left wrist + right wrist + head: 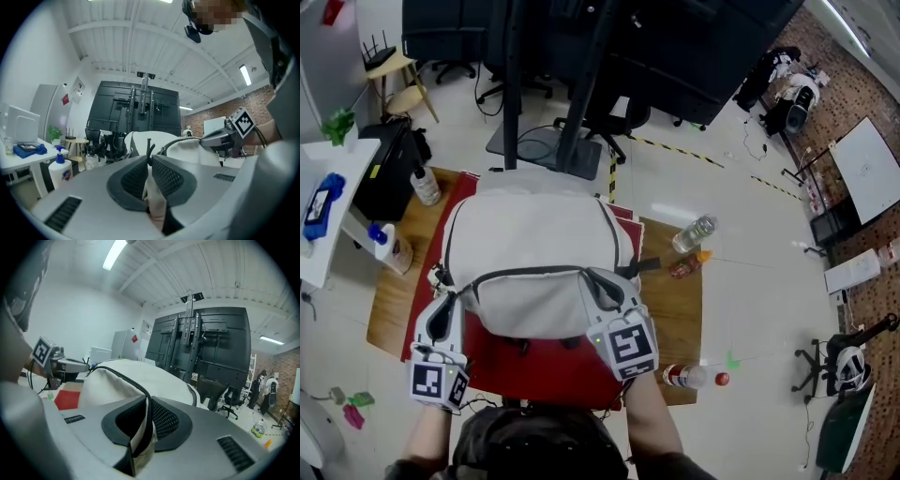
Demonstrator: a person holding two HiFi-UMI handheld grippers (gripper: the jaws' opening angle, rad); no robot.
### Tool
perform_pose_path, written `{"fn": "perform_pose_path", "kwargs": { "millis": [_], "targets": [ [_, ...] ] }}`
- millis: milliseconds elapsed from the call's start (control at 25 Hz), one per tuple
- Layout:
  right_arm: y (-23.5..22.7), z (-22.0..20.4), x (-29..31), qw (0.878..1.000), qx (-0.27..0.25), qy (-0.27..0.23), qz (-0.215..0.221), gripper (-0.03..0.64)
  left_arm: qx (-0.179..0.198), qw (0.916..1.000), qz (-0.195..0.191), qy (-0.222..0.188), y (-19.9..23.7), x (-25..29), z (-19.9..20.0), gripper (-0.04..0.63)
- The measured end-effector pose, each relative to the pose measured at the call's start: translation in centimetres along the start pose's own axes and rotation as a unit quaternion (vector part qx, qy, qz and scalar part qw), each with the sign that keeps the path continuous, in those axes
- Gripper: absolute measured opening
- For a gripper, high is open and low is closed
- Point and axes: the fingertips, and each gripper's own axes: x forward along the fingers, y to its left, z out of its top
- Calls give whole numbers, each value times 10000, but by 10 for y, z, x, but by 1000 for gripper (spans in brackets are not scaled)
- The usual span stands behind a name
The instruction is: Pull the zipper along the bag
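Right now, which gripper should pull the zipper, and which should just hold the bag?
Left, probably. The left gripper pinches pale fabric of the bag where a dark tab, likely the zipper pull, sticks up. The right gripper clamps fabric across the zipper track, good for bracing.

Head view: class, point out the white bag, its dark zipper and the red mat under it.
white bag [534, 230], head view, top panel of fabric.
dark zipper [534, 271], head view, middle of the zipper line.
red mat [544, 373], head view, bare strip nearest the person.

left hand-held gripper [447, 298] and right hand-held gripper [600, 284] each pinch the bag [534, 246].
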Motion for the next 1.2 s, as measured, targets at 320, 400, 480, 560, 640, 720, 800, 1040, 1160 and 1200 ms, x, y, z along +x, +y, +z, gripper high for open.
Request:
{"fn": "perform_pose_path", "kwargs": {
  "millis": [320,400,480,560,640,720,800,1040,1160,1200],
  "targets": [
    [0,-4,6,9999,66,-25,-95,63,-65,9999,-108,-76,-5,-18,-23,49],
    [0,-4,6,9999,74,-20,-106,63,-53,9998,-188,-1,-10,-23,-32,49],
    [1,-5,7,9999,67,-17,-132,63,-66,9995,-288,111,-18,-26,-47,49],
    [2,-5,8,9998,73,-29,-156,63,-178,9987,-393,275,-27,-27,-66,49],
    [2,-5,9,9998,80,-34,-163,63,-330,9973,-442,491,-32,-28,-86,51],
    [3,-6,9,9998,70,-27,-161,63,-393,9964,-445,606,-33,-28,-96,52],
    [4,-6,9,9998,85,-40,-176,63,-403,9962,-453,619,-33,-28,-96,52],
    [4,-7,3,9989,191,-181,-384,63,-444,9970,-334,541,-27,-35,-84,52],
    [3,-9,0,9975,286,-264,-591,64,-313,9979,-221,513,-23,-38,-79,54],
    [4,-10,0,9969,332,-289,-651,67,-234,9981,-191,541,-22,-39,-78,54]
  ]
}}
